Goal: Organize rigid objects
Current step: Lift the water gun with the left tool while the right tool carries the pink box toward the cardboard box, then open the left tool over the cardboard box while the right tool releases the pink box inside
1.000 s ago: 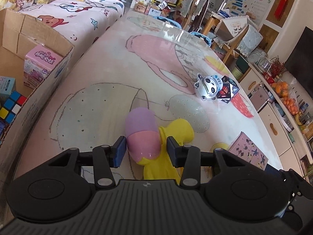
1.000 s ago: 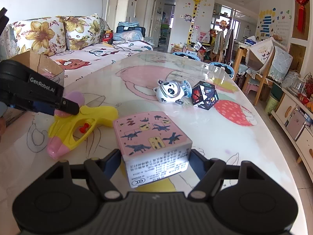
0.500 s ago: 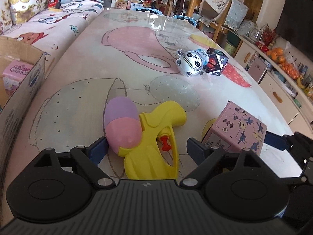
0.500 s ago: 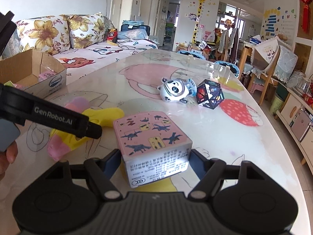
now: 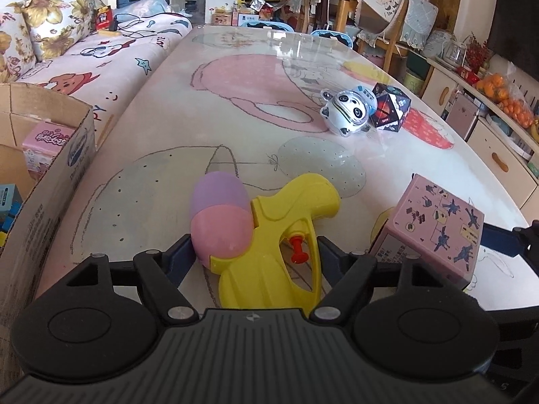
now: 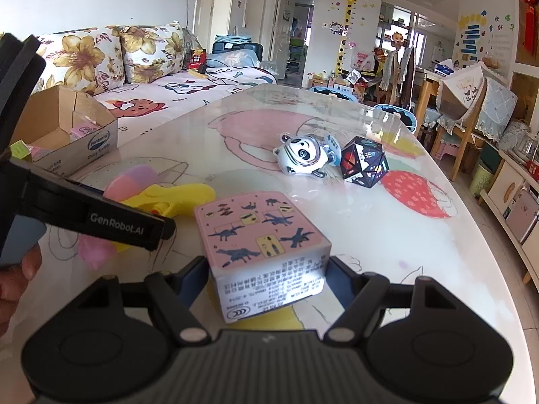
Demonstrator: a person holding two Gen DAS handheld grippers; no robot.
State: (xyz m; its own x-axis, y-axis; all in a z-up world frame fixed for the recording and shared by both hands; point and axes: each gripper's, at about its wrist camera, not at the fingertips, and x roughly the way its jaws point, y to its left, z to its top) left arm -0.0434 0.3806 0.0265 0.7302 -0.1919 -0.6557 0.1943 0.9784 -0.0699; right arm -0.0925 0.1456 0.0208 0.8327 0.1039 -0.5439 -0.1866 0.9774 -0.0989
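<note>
A yellow water gun [image 5: 286, 235] with a pink and purple tank [image 5: 219, 215] lies on the table. My left gripper [image 5: 252, 252] is open, its fingers on either side of the gun. A pink box [image 6: 262, 245] sits between the fingers of my right gripper [image 6: 266, 272], which look closed against its sides. The box also shows in the left wrist view [image 5: 434, 232]. The gun shows in the right wrist view [image 6: 168, 198], partly behind the left gripper's finger [image 6: 101, 215].
A panda toy [image 5: 347, 111] and a black polyhedron puzzle [image 5: 390, 107] lie further up the table. An open cardboard box [image 5: 40, 181] with toys in it stands at the left edge. A sofa lies beyond it, cabinets to the right.
My left gripper has opened from around the gun's tank and now spans the gun's body, drawn back and turned. The right gripper has stayed on the pink box.
</note>
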